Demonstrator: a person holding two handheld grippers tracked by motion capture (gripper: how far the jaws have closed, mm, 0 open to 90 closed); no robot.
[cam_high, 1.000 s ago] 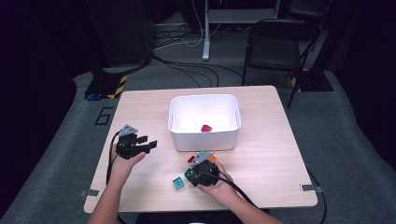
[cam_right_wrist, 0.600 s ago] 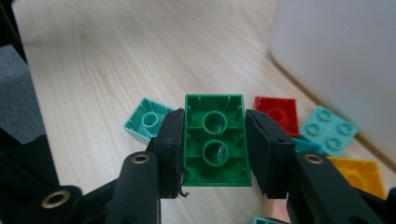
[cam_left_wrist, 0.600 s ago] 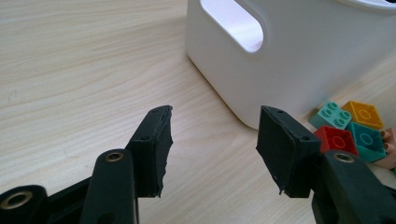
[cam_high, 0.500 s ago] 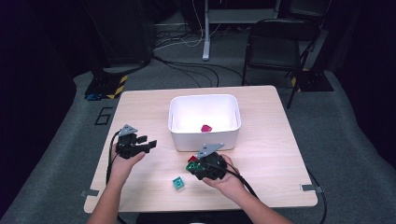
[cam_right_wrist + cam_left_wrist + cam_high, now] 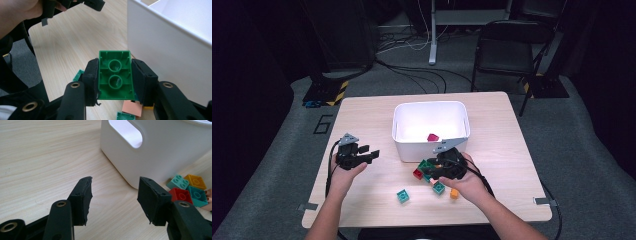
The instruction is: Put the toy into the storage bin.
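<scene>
Green brick (image 5: 115,77) is clamped between the right gripper (image 5: 114,81) pads, hollow underside with its two round tubes turned toward the camera; that detail is given by the right gripper view. In the high view the same brick is mostly hidden by the right gripper (image 5: 432,172) body and hand, so the grip cannot be confirmed from there. Brick is held above the table, just in front of the white bin (image 5: 175,50) wall, not inside it.

Loose bricks are seen beneath the held one in the right gripper view: an orange-pink one (image 5: 132,108) and a teal edge (image 5: 125,116). The high view places the pile on the table (image 5: 362,125) at the bin's (image 5: 432,145) near side: red brick (image 5: 418,173), teal bricks (image 5: 403,195) and (image 5: 439,187), orange brick (image 5: 454,193). A dark pink piece (image 5: 432,137) is seen lying in the bin from above.

Left gripper (image 5: 113,197) jaws are spread wide with nothing between them; bare tabletop is seen through the gap. Its view also catches the bin's handle cutout (image 5: 126,133) and bricks at the bin's corner: teal (image 5: 178,181), orange (image 5: 195,181), red (image 5: 180,195). In the high view the left gripper (image 5: 369,155) is held well apart from the pile, left of the bin.
</scene>
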